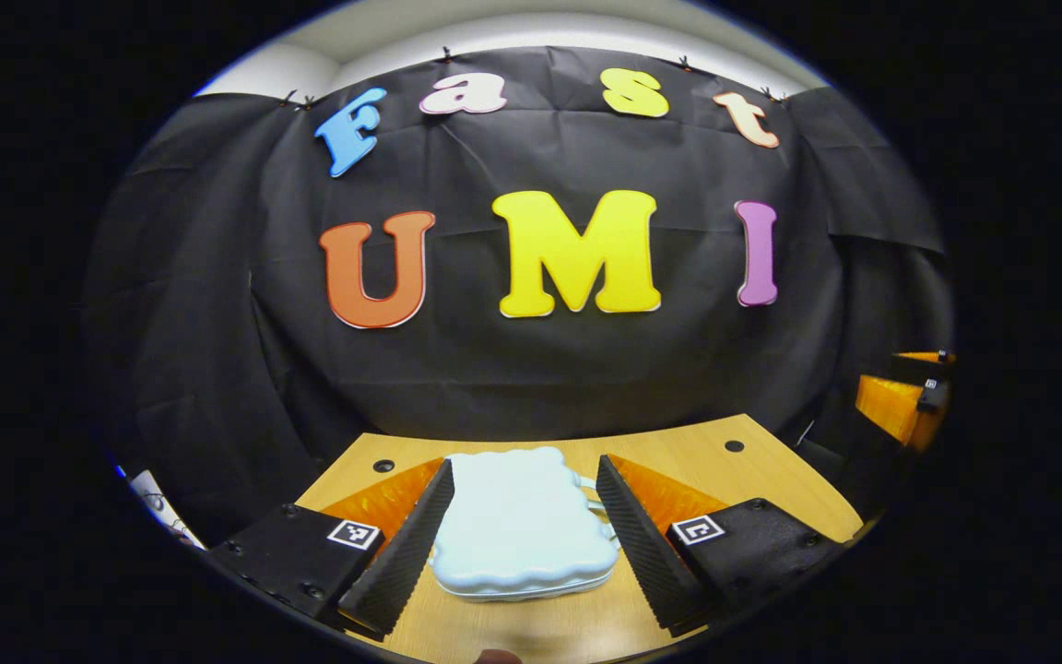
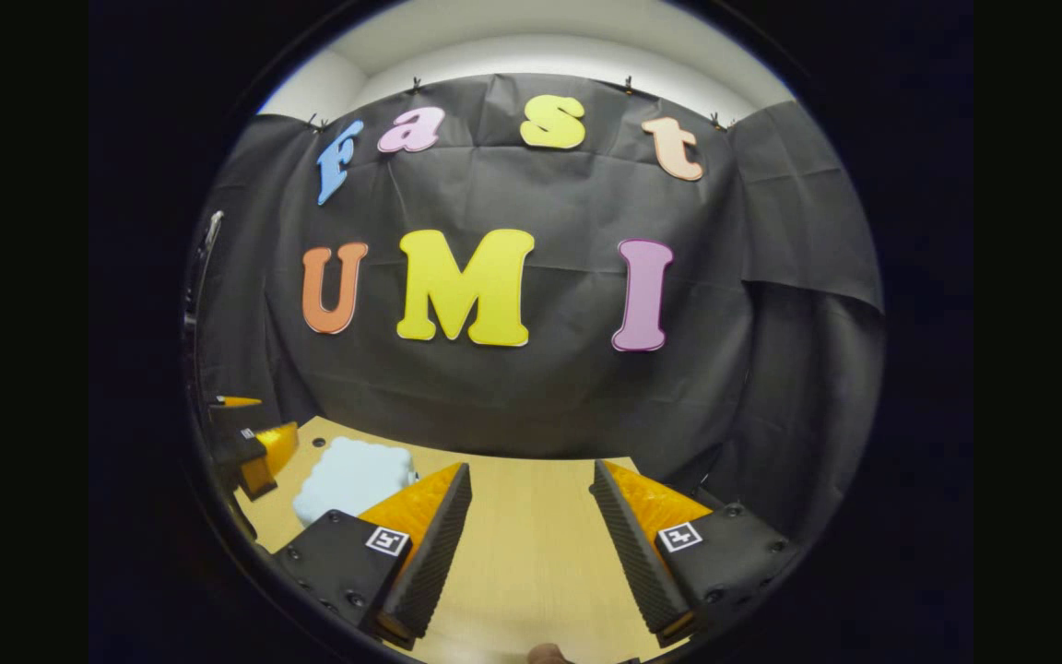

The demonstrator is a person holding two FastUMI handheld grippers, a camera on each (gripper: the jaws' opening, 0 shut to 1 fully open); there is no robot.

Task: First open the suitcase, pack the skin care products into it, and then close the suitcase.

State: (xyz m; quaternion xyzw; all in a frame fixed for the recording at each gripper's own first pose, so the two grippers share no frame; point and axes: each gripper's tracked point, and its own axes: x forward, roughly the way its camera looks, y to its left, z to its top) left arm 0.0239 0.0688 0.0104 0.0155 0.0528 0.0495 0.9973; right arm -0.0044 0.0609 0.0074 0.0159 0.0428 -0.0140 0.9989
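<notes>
A: Suitcase [image 1: 522, 526] lies flat and closed on the table [image 1: 678, 452], between the fingers of the left gripper [image 1: 520, 539]. Jaws apart, not touching the shell. Handle on the case's right side.

B: Right gripper [image 2: 531, 544]?

A: Well right of the suitcase, over bare table, jaws apart, holding nothing. I can't make out any skin care products.

B: So the opening step isn't started, I'd say. Find the seam opposite the hinge, pin the base with one gripper, lift the lid with the other. The shell looks smooth, so it may slide.
</notes>
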